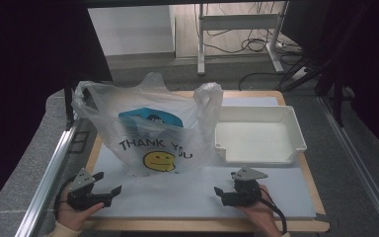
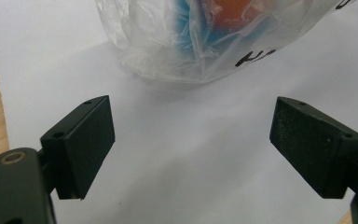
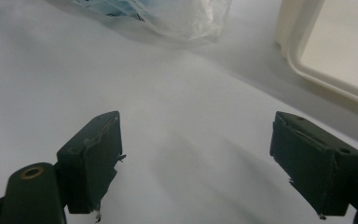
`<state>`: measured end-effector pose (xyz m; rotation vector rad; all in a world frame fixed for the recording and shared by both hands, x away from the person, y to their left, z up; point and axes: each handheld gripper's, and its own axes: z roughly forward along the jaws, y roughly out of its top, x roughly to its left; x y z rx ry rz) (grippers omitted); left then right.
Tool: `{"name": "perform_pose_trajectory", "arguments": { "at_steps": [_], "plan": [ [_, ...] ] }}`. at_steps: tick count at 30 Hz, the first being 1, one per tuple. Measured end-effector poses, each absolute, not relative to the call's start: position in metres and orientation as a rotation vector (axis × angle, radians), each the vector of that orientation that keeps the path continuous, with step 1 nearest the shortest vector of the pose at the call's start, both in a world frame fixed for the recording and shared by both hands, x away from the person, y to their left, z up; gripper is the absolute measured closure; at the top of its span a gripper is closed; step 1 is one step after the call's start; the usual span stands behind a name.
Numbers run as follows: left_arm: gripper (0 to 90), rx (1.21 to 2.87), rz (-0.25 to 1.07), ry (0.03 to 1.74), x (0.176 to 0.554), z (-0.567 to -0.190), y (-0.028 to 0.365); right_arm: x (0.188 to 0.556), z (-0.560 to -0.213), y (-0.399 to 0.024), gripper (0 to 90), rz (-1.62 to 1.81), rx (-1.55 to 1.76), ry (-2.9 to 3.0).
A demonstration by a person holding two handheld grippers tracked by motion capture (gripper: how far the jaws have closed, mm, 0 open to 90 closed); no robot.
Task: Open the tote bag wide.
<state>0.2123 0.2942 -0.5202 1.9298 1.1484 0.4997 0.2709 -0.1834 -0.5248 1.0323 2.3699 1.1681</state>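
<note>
We see a translucent white plastic bag printed "THANK YOU" with a yellow smiley standing on the white-covered wooden counter, touching an empty shallow white plastic tray beside it. Near the front edge, our left hand-held gripper and right hand-held gripper both rest released, jaws apart, holding nothing.

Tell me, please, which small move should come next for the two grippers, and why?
Probably move the left gripper forward to the plastic bag. Both grippers, the right gripper too, are open and hold nothing; the bag stands ahead with items inside, and the white tray beside it looks empty.
</note>
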Motion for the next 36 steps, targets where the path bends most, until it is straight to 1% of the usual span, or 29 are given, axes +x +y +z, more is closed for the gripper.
{"name": "perform_pose_trajectory", "arguments": {
  "at_steps": [10, 24, 36],
  "plan": [
    [14.3, 1.919, 0.496, 1.146, 0.213, -0.520, 0.294, 0.268, -0.522, -0.186, 16.8, 1.177, 1.006, 2.351],
    [19.8, 1.881, 0.503, 1.137, 0.209, -0.513, 0.296, 0.263, -0.516, -0.182, 19.1, 1.202, 0.986, 2.349],
    [20.3, 1.849, 0.519, 1.151, 0.207, -0.504, 0.299, 0.267, -0.507, -0.192, 19.4, 1.249, 0.994, 2.316]
  ]
}}
